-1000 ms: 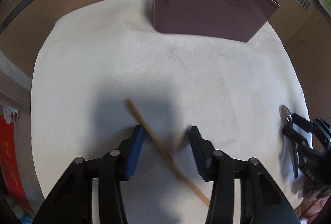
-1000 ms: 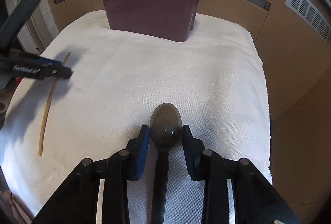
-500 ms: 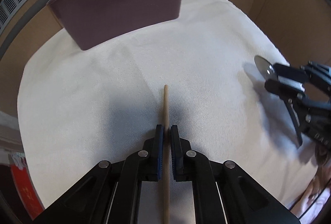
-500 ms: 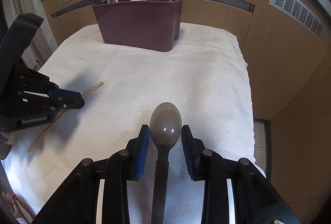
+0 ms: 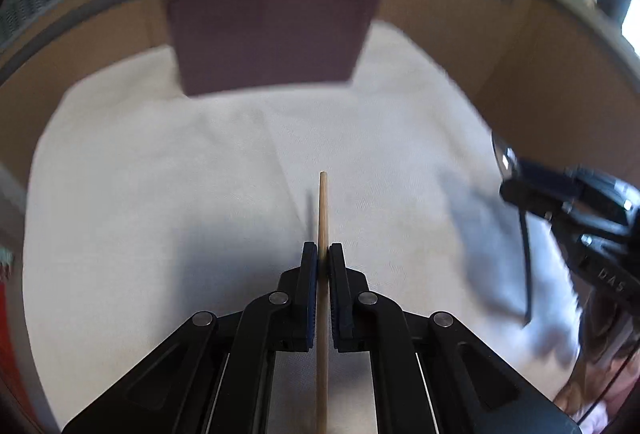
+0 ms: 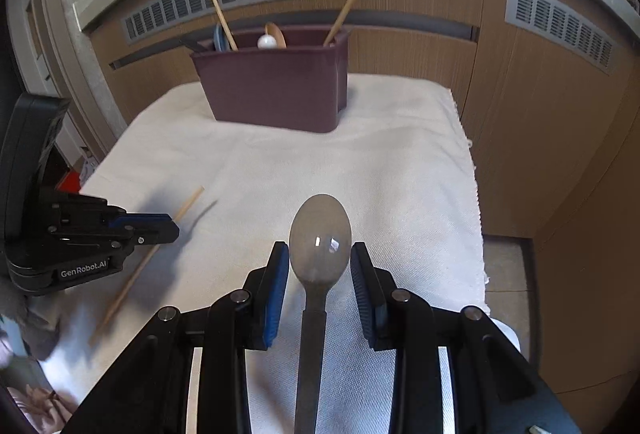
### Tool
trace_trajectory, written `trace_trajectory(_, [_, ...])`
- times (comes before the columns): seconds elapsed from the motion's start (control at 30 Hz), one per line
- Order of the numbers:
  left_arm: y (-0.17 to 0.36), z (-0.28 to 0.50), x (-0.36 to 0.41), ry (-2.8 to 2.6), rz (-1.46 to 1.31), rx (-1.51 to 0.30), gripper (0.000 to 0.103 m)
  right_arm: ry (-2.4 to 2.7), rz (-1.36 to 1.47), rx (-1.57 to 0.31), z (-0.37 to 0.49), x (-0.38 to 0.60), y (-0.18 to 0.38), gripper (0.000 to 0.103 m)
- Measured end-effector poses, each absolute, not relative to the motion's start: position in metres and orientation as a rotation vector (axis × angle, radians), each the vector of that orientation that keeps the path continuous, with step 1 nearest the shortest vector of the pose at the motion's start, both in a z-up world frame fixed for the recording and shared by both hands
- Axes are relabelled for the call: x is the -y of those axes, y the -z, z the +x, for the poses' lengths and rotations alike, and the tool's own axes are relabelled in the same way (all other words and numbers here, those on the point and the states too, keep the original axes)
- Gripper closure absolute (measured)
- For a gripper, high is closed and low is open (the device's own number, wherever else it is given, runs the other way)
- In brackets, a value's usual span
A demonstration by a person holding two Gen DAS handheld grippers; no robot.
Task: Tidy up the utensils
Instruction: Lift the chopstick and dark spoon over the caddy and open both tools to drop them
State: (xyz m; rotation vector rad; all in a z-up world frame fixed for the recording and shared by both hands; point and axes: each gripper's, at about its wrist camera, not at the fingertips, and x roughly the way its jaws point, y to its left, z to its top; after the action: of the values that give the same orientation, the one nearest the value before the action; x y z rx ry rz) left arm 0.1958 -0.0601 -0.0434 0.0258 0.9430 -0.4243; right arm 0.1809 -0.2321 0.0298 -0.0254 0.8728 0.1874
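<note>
Each black gripper (image 6: 319, 254) has blue pads (image 6: 276, 294), silver pivot screws and white "GenRobot.AI" lettering.

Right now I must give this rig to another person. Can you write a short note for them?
Left gripper: shut on the wooden chopstick, lifted off the white cloth.
Right gripper: carries the grey spoon, bowl forward between its fingers; grip point hidden.
Maroon utensil holder: at the far end of the cloth, already holding chopsticks and spoons.
Left to do: drop the chopstick and the spoon into the holder.
</note>
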Motion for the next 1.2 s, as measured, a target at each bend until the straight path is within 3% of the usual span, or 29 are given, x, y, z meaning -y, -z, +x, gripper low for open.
trace_trajectory(0.17, [0.005, 0.17, 0.042, 0.42, -0.091, -0.782, 0.098, -0.187, -0.027, -0.818, 0.171, 0.228, -0.054, 0.073])
trace_trajectory(0.37, [-0.078, 0.167, 0.019, 0.445, -0.124, -0.564, 0.098, -0.218, -0.002, -0.68, 0.166, 0.22, -0.104, 0.074])
trace_trajectory(0.63, [-0.201, 0.211, 0.028, 0.44, -0.098, -0.209, 0.098, -0.198, -0.1, -0.406, 0.209, 0.198, -0.222, 0.074])
trace_trajectory(0.87, [-0.222, 0.278, 0.04, 0.404, -0.081, -0.064, 0.098, -0.167, -0.115, -0.293, 0.27, 0.192, -0.262, 0.074])
trace_trajectory(1.2, [-0.179, 0.368, 0.03, 0.364, -0.163, -0.105, 0.098, -0.185, -0.082, -0.37, 0.345, 0.187, -0.206, 0.075])
